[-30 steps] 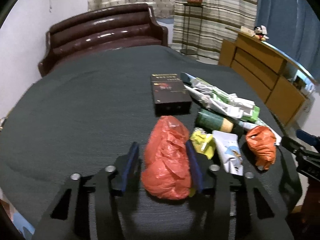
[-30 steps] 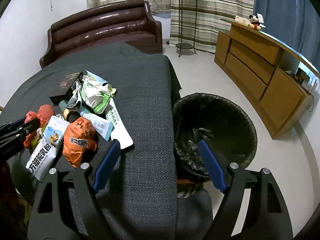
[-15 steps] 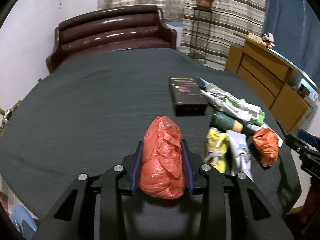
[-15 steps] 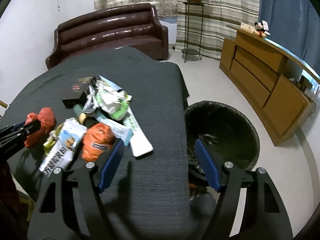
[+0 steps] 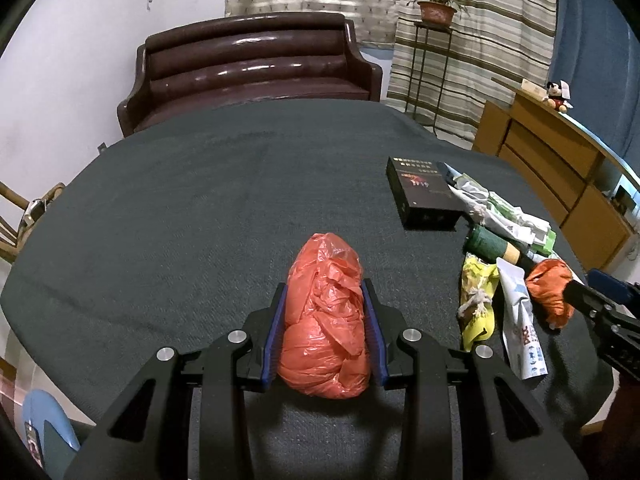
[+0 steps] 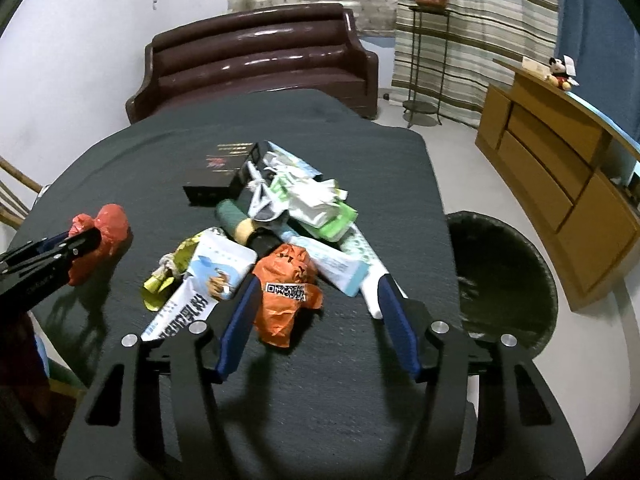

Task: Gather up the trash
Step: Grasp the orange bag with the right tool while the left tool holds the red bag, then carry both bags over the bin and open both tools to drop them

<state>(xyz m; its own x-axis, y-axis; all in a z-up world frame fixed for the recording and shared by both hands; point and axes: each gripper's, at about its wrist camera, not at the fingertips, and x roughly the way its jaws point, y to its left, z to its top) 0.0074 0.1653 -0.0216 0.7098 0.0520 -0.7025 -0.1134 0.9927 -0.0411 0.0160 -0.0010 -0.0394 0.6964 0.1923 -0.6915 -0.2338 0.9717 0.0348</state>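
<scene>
My left gripper (image 5: 325, 292) is shut on a crumpled red plastic bag (image 5: 326, 320) and holds it above the dark grey table (image 5: 180, 208). The bag also shows in the right wrist view (image 6: 100, 240), held at the left. My right gripper (image 6: 316, 284) is open, its jaws on either side of a crumpled orange wrapper (image 6: 286, 288) that lies on the table. Behind it lies a pile of trash: a white milk pouch (image 6: 200, 284), a yellow wrapper (image 6: 166, 276), a green bottle (image 6: 234, 220), green-white packets (image 6: 316, 204) and a black box (image 6: 218, 178).
A black-lined trash bin (image 6: 504, 276) stands on the floor right of the table. A brown sofa (image 5: 248, 68) is behind the table, a wooden cabinet (image 6: 560, 160) at the right, a plant stand (image 6: 424, 52) by the curtains.
My left gripper closed on the red bag and lifted it leftward, away from the pile. My right gripper swung left from over the bin to the orange wrapper.
</scene>
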